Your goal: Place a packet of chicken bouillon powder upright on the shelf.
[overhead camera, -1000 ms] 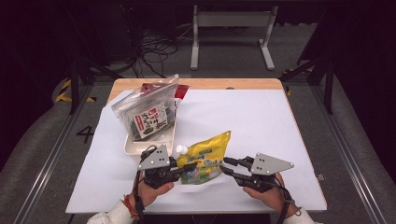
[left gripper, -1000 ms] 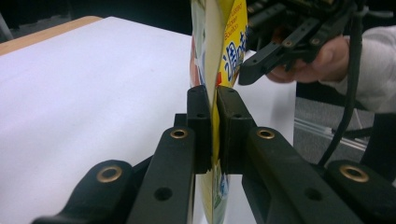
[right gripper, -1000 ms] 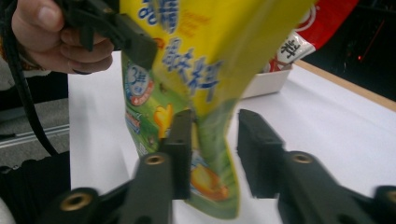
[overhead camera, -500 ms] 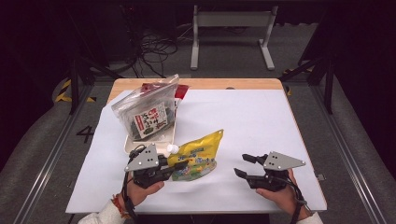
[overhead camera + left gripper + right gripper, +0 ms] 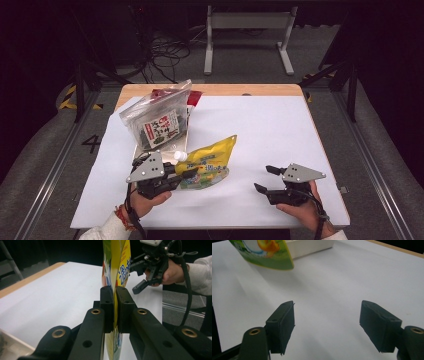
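A yellow and green spouted pouch [image 5: 212, 162] hangs just above the white sheet, its white cap [image 5: 180, 156] toward the tray. My left gripper [image 5: 192, 173] is shut on its near edge. In the left gripper view the jaws [image 5: 113, 302] pinch the thin pouch [image 5: 122, 262], which stands upright. My right gripper [image 5: 263, 179] is apart from the pouch, to its right and low over the sheet. Its jaws have just been opening and nothing is between them [image 5: 328, 312]. The pouch's corner [image 5: 267, 252] lies farther off. The right gripper [image 5: 136, 277] also appears behind the pouch.
A clear bag with a dark printed packet [image 5: 157, 122] lies on a white tray [image 5: 137, 152] at the left. Something red [image 5: 194, 97] lies behind it. A white sheet [image 5: 280, 130] covers most of the wooden table [image 5: 240, 90]. Floor and metal frames surround the table.
My right gripper has let go of the pouch, opened and drawn away to the right. My left gripper has carried the pouch slightly left and up.
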